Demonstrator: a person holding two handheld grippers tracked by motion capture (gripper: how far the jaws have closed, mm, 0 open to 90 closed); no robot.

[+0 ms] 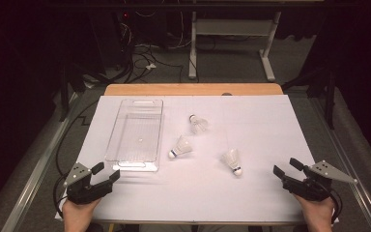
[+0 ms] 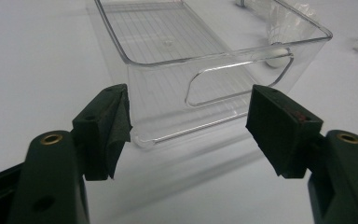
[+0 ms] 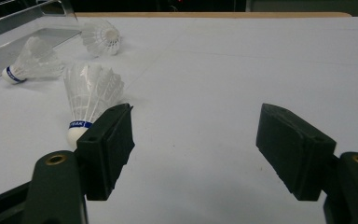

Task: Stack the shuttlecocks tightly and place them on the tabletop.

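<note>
The left gripper point(image 1: 104, 174) rests at the near left corner of the white-covered counter point(image 1: 270, 125), held in a hand point(image 1: 79, 212) coming in from the bottom edge. Its jaws are spread wide with nothing between them, and they point at the near end of a clear plastic tray point(image 1: 137, 128) that lies just ahead. In the left gripper view, the tray's point(image 2: 158, 93) short end wall with its cut-out handle sits between and just beyond the two black pads point(image 2: 114, 126).

The right gripper point(image 1: 285, 168) sits at the near right corner, also held in a hand point(image 1: 316, 210), jaws spread and empty. Nearest to it lies a white feather shuttlecock point(image 1: 233, 161) with its cork toward the near edge; in the right gripper view this shuttlecock point(image 3: 91, 100) lies just beyond the left jaw, apart from it. A second shuttlecock point(image 1: 180, 147) lies near the tray's right side, cork toward the tray, and a third shuttlecock point(image 1: 198, 123) lies farther back. All three are on the counter, outside the tray.
</note>
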